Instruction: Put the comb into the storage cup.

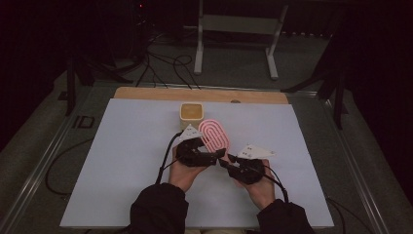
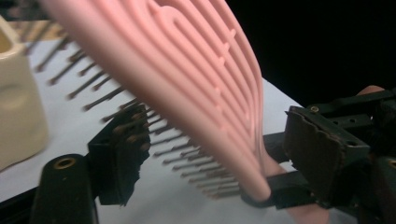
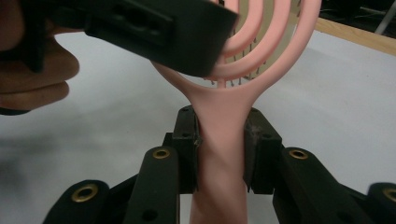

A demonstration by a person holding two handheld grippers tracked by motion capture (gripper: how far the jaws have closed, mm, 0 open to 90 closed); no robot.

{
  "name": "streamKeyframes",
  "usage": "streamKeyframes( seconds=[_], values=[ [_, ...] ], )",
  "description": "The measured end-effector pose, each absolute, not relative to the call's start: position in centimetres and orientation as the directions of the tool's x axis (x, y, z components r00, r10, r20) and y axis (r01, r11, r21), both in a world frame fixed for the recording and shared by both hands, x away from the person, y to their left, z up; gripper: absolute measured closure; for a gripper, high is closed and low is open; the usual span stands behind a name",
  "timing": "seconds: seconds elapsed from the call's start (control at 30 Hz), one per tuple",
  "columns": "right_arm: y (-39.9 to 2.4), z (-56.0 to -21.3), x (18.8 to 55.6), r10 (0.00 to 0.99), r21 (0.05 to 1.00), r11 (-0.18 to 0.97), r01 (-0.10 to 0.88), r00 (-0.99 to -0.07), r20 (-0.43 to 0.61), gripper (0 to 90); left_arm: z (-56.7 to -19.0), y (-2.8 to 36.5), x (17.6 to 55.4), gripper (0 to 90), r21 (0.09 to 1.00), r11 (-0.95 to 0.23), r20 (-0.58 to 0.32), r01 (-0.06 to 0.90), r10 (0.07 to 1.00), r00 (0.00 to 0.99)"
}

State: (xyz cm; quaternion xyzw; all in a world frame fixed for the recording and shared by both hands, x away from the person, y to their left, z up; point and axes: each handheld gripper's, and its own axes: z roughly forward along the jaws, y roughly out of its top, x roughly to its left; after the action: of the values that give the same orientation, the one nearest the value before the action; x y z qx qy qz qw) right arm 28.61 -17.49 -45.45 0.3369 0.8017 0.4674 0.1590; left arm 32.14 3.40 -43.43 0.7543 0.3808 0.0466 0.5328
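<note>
A pink vented hairbrush [image 1: 214,135] is held above the white table cover, head pointing away from me. My right gripper [image 3: 219,140] is shut on its handle [image 3: 219,186], with one pad pressed on each side. In the high view the right gripper [image 1: 229,160] sits just right of the left gripper [image 1: 214,156]. The brush head [image 2: 187,70] stands between the jaws of my left gripper [image 2: 219,144]. One of its pads [image 2: 119,154] is in among the bristles, while the other pad [image 2: 317,149] stands clear of the brush's back. In the right gripper view, a left jaw [image 3: 154,28] crosses in front of the head.
A small cream box [image 1: 191,114] with an open top stands just beyond the brush, and also appears as the cream box [image 2: 16,107] in the left gripper view. The white cover [image 1: 122,165] lies on a wooden table [image 1: 146,93]. Cables and a white metal stand [image 1: 238,24] are on the floor behind.
</note>
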Motion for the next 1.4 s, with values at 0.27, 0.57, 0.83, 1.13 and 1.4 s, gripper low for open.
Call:
streamKeyframes(
  seconds=[0.27,0.57,0.83,1.13,1.4],
  values=[
    [-17.45,-45.46,28.59,0.682,0.86,0.337,0.384,-0.729,0.058,70.2,-43.39,3.22,32.44,34.6,0.837,-0.121,-0.364,0.533,0.604,0.709],
    [-17.24,-45.56,28.49,0.676,0.859,0.346,0.377,-0.735,0.051,70.2,-43.48,3.35,32.52,45.0,0.834,-0.073,-0.409,0.547,0.585,0.701],
    [-17.07,-45.67,28.48,0.669,0.855,0.367,0.366,-0.742,0.031,70.0,-43.31,3.66,32.3,59.9,0.844,-0.061,-0.416,0.533,0.553,0.722],
    [-16.87,-45.72,28.44,0.662,0.85,0.387,0.359,-0.749,0.015,69.3,-43.1,3.65,31.88,63.6,0.849,-0.064,-0.415,0.525,0.533,0.737],
    [-17.06,-45.64,28.56,0.664,0.85,0.394,0.35,-0.748,0.0,57.4,-42.95,3.93,31.98,64.1,0.853,-0.054,-0.407,0.518,0.552,0.728]
  ],
)
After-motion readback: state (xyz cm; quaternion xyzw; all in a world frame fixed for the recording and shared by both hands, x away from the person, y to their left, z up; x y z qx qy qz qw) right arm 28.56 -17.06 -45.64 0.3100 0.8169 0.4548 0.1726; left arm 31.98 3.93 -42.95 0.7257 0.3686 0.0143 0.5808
